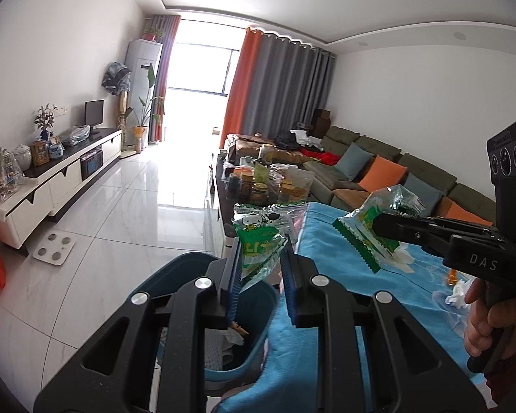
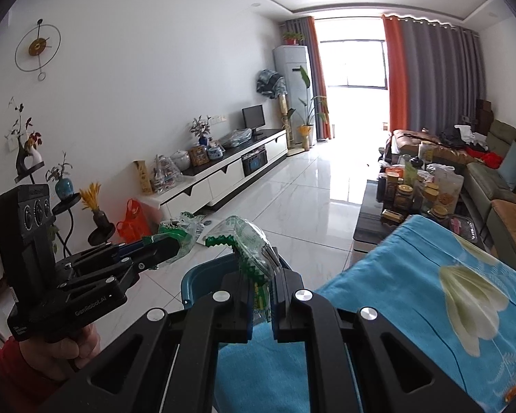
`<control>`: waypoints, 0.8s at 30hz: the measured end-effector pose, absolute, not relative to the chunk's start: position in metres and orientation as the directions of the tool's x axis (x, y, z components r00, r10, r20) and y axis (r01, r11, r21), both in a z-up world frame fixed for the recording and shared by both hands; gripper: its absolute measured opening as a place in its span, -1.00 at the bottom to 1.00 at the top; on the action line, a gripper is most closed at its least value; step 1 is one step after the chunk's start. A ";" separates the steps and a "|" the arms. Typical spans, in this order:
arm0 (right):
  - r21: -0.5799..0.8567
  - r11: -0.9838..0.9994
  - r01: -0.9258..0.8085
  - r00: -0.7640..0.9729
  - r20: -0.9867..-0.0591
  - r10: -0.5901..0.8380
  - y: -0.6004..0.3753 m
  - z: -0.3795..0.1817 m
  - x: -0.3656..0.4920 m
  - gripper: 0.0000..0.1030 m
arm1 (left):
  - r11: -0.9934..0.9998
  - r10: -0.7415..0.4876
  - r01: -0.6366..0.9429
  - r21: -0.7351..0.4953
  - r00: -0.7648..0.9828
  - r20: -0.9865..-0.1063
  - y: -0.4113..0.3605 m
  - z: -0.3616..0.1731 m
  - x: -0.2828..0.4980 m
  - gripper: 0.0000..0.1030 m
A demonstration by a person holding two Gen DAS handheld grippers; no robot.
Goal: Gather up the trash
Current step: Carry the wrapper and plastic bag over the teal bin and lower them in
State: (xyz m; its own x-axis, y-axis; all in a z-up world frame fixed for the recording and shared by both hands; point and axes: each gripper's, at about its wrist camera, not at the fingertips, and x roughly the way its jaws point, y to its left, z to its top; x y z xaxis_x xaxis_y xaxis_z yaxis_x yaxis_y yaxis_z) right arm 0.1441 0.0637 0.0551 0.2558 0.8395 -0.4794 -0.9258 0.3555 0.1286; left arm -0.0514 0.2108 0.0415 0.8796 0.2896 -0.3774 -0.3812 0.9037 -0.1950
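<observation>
Carrying two crumpled wrappers toward the bin, we hold one in each tool. Nearest in the left wrist view, the left gripper (image 1: 259,268) is clenched on a clear-and-green plastic snack wrapper printed with a cartoon dog (image 1: 258,237), its blue pads pinching the lower part while the top fans out above. Just below and beyond the pads sits the round dark-blue plastic waste bin (image 1: 175,275), already holding crumpled white paper; the wrapper hangs over its near rim. To the right, the right gripper (image 1: 378,225) is clamped on a second clear wrapper with a green saw-tooth edge (image 1: 364,230), over the bright blue floral cloth covering the table (image 1: 344,258). In the right wrist view that second wrapper (image 2: 254,241) rises from between narrow jaws, with the bin's rim (image 2: 203,272) just beyond and the left gripper (image 2: 175,249) off to the left.

We judge both wrappers feather-light, thin, crinkly and slick: they will not break, but they can slide out of a loose pinch or cling to the pads on release. The firmest hold looks to be across the bunched middle, as now, rather than the flared edge.

Farther off on the cloth, near the right hand (image 1: 492,323), lies a crumpled white tissue (image 1: 459,292). Beyond stand the cluttered dark coffee table (image 1: 258,179) and green sofa (image 1: 378,165).
</observation>
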 end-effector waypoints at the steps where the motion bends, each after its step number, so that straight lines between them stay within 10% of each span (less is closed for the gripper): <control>1: 0.128 0.349 -0.928 0.248 -0.484 0.839 0.069 0.054 0.145 -0.88 | 0.902 0.292 -0.384 -0.196 0.879 -0.378 0.213 0.041 -0.051 -0.58; 24: 0.175 0.293 -0.940 0.131 -0.609 0.782 0.147 0.016 0.172 -0.88 | 0.854 0.308 -0.464 -0.236 0.815 -0.490 0.246 -0.002 -0.011 -0.58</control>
